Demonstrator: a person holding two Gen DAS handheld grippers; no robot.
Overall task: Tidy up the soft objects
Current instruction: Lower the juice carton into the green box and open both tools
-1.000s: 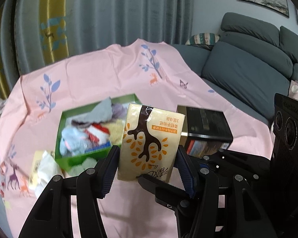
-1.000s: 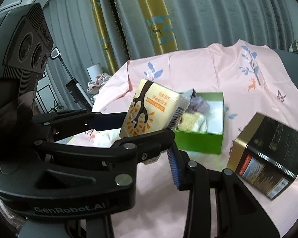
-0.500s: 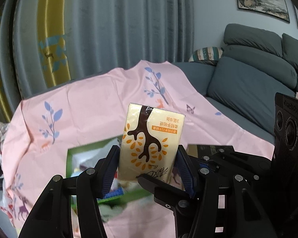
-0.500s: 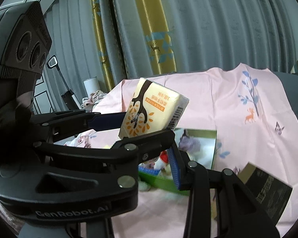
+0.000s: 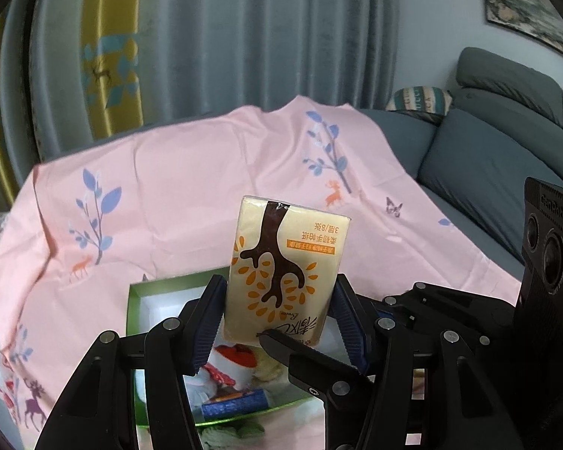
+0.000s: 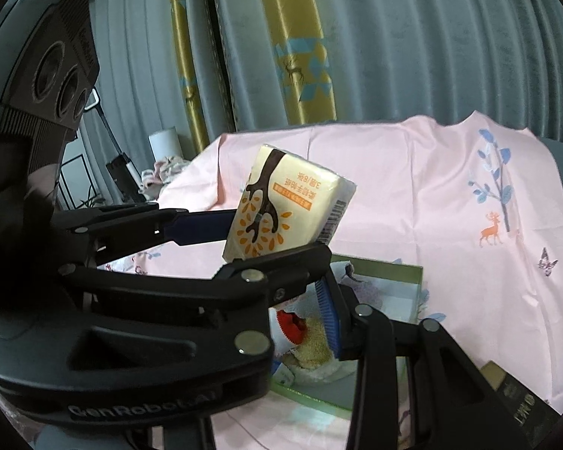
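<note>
The left gripper (image 5: 277, 300) stays clamped about half open on the lower part of the tissue pack (image 5: 285, 262), a blue pad against each narrow side, and the pack stands upright with its print upside down, exactly as it sat in the jaws a second ago. What has changed is everything behind it. The green box (image 5: 161, 287) has slid from 9 o'clock of the pack down to 6 o'clock in the left wrist view, so it now lies directly below the fingers, with a red-and-white soft toy (image 5: 232, 360) showing inside it. The dark tin (image 6: 521, 405) has left that view and sits at 5 o'clock in the right wrist view. More of the pink cloth (image 5: 187, 187) on the table and of the sofa (image 5: 488, 172) at 3 o'clock now shows above the pack. The right gripper (image 6: 281, 300) hangs close beside the left one. Only one of its pads is visible, set well off centre, so it looks open and empty; the other pad is hidden behind the left gripper. My reading is that the pack has been carried over the box and is ready to be lowered in among the soft things.
</note>
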